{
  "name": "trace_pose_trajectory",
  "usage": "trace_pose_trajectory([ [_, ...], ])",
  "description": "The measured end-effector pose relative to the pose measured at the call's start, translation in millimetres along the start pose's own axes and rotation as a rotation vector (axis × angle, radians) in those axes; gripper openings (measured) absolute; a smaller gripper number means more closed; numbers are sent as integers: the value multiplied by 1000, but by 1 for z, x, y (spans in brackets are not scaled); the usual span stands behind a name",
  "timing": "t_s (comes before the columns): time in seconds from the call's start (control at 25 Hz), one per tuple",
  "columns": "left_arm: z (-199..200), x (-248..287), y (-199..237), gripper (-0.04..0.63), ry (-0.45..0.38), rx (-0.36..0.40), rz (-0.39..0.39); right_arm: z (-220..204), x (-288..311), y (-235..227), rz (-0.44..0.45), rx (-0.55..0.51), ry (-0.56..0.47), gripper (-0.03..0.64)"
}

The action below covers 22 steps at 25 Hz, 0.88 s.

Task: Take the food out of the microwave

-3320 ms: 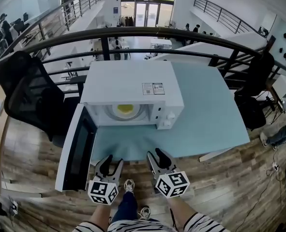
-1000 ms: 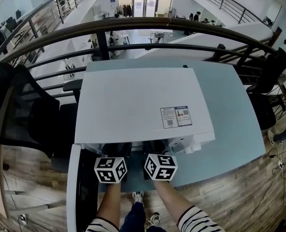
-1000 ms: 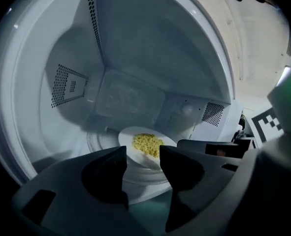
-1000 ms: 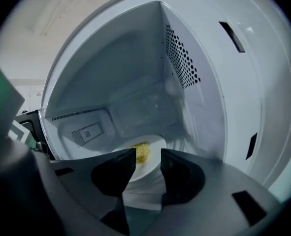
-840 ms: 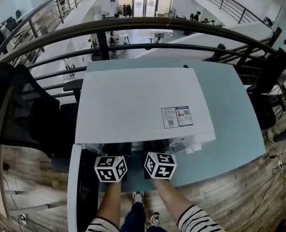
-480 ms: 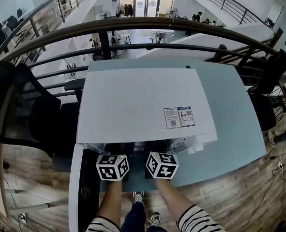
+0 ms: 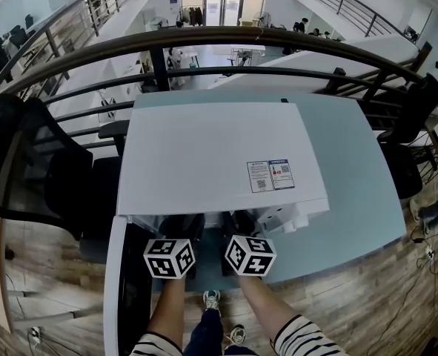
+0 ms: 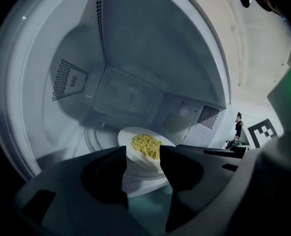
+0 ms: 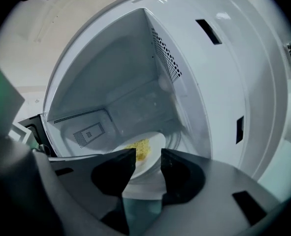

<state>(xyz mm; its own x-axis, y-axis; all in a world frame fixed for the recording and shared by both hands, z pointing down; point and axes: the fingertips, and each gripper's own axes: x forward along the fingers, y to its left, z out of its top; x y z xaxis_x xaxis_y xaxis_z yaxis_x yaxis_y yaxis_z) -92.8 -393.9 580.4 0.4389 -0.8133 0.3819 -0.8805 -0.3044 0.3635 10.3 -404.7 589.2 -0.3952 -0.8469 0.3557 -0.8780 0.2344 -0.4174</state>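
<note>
Pale desk (image 7: pixel 356 176) bears the open microwave (image 7: pixel 219 162), where left tongs (image 8: pixel 142 154) and right tongs (image 9: pixel 148 154) gape empty, the plate (image 8: pixel 128 140) of yellow food (image 8: pixel 146 145) ahead of their tips, so both should probably straddle its rim level before closing.

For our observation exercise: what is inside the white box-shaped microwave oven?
A round white plate of yellow food sits inside. In the head view the top of the white microwave oven covers the interior; in both gripper views the jaws hide the plate's near edge.
</note>
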Motion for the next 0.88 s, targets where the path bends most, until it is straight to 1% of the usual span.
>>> trace_pose_trajectory([
  [0.68, -17, -30, -15, 192, -18, -30, 20, -13, -30, 5, 25, 17, 12, 153],
  [0.88, -13, -35, -10, 192, -56, -50, 62, -15, -30, -2, 15, 50, 20, 153],
])
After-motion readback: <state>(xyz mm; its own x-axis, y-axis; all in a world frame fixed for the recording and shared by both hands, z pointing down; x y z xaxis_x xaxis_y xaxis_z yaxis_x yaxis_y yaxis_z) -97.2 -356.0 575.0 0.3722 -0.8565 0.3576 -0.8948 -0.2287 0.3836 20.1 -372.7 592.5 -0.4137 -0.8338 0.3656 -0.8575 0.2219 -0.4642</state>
